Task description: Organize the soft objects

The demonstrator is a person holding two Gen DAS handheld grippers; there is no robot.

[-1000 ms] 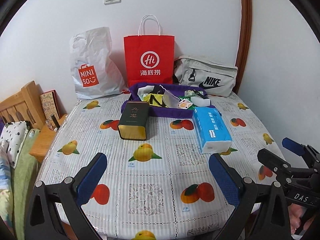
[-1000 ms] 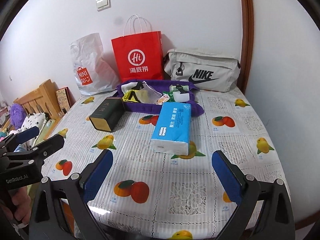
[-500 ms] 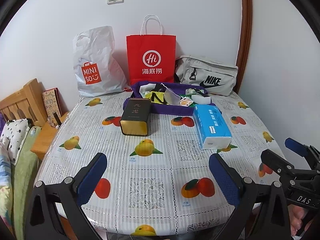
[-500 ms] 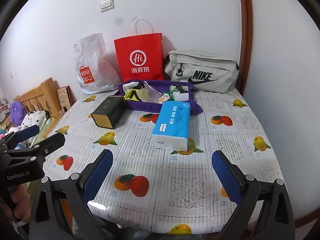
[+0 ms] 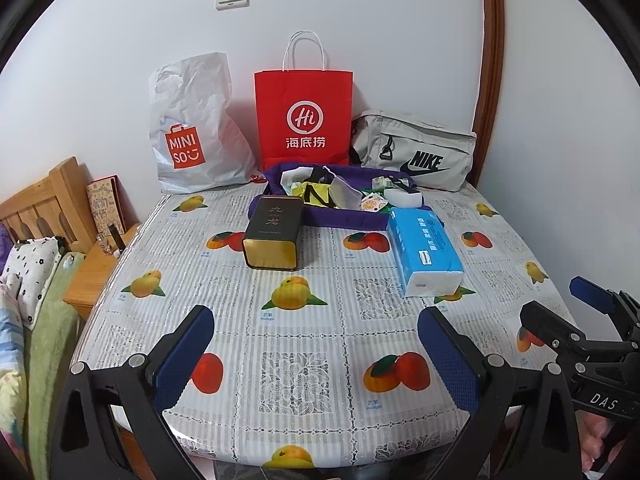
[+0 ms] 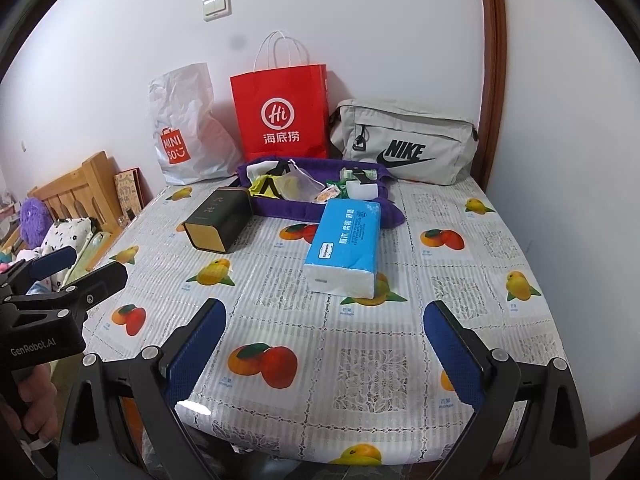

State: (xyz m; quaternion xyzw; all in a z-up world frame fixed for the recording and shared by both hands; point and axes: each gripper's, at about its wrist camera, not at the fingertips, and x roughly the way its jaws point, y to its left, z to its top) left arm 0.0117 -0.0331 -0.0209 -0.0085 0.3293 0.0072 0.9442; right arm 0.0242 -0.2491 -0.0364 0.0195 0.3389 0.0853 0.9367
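Note:
A blue tissue pack point(image 5: 424, 250) point(image 6: 346, 244) lies on the fruit-print table. Behind it a purple fabric tray point(image 5: 348, 218) point(image 6: 276, 210) holds several small packets and wrappers. A grey Nike bag point(image 5: 416, 152) point(image 6: 404, 144), a red paper bag point(image 5: 304, 116) point(image 6: 280, 112) and a white Miniso bag point(image 5: 192, 132) point(image 6: 180, 128) stand against the wall. My left gripper point(image 5: 316, 354) is open and empty over the table's near edge. My right gripper point(image 6: 326, 344) is open and empty, also near the front edge.
A dark tea tin point(image 5: 274, 232) point(image 6: 218, 224) lies on its side left of the tissue pack. A wooden bed frame point(image 5: 40, 204) with bedding and a small nightstand point(image 5: 100, 268) stand to the left. A brown door frame point(image 5: 486, 60) runs up the right.
Both grippers have pulled back and risen a little, so the table's front edge now shows. Nothing on the table has moved. Both stay open.

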